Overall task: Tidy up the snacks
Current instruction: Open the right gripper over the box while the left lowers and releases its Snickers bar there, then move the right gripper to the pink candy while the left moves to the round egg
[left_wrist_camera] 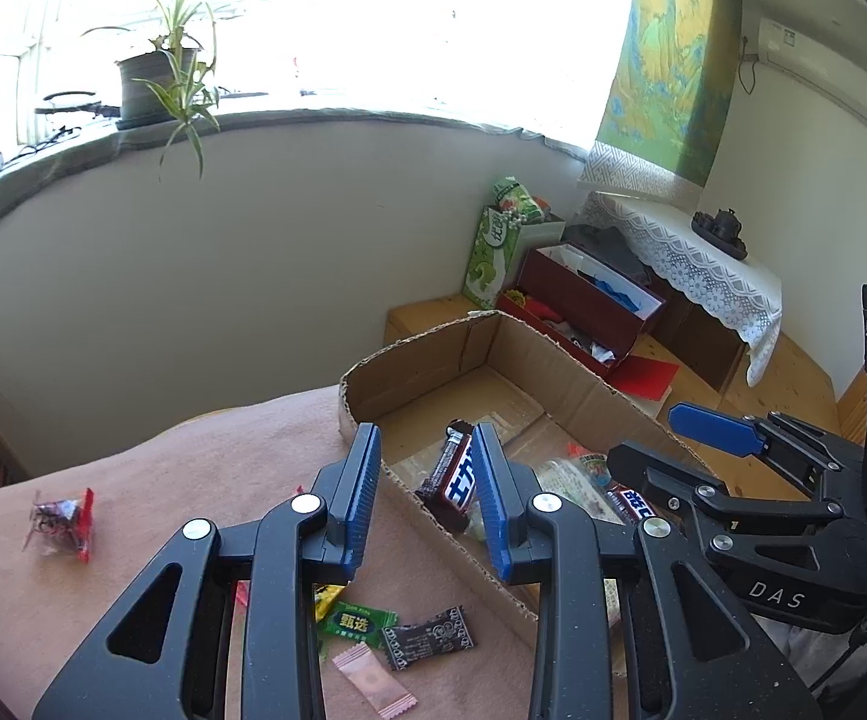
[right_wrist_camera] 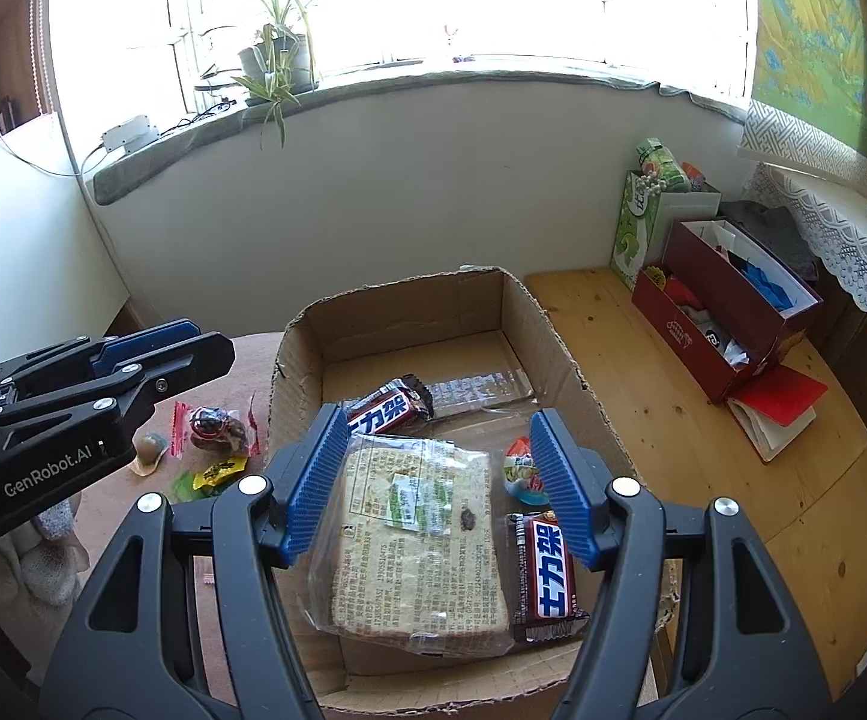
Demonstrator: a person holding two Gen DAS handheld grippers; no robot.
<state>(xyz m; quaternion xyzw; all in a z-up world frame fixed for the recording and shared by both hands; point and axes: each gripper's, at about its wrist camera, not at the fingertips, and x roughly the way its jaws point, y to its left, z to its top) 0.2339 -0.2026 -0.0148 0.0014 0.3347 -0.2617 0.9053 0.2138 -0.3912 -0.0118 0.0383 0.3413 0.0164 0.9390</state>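
Note:
An open cardboard box (right_wrist_camera: 409,312) (left_wrist_camera: 433,360) stands on the pink cloth. It holds a clear bag of bread slices (right_wrist_camera: 421,540), two brown Snickers bars (right_wrist_camera: 547,576) (right_wrist_camera: 391,408) and a small colourful candy (right_wrist_camera: 523,468). My right gripper (right_wrist_camera: 439,480) is open and empty above the bread bag. My left gripper (left_wrist_camera: 427,504) is open and empty over the box's near wall, with a Snickers bar (left_wrist_camera: 454,474) seen between its fingers. Loose candies lie on the cloth: a green one (left_wrist_camera: 355,624), a dark one (left_wrist_camera: 427,636), a pink one (left_wrist_camera: 373,684) and a red-edged one (left_wrist_camera: 61,522).
The right gripper shows in the left wrist view (left_wrist_camera: 733,480), the left gripper in the right wrist view (right_wrist_camera: 91,384). A wooden floor (right_wrist_camera: 673,420) lies right of the box, with red boxes (right_wrist_camera: 727,312) and a green bag (right_wrist_camera: 637,228). A plant (left_wrist_camera: 163,78) stands on the sill.

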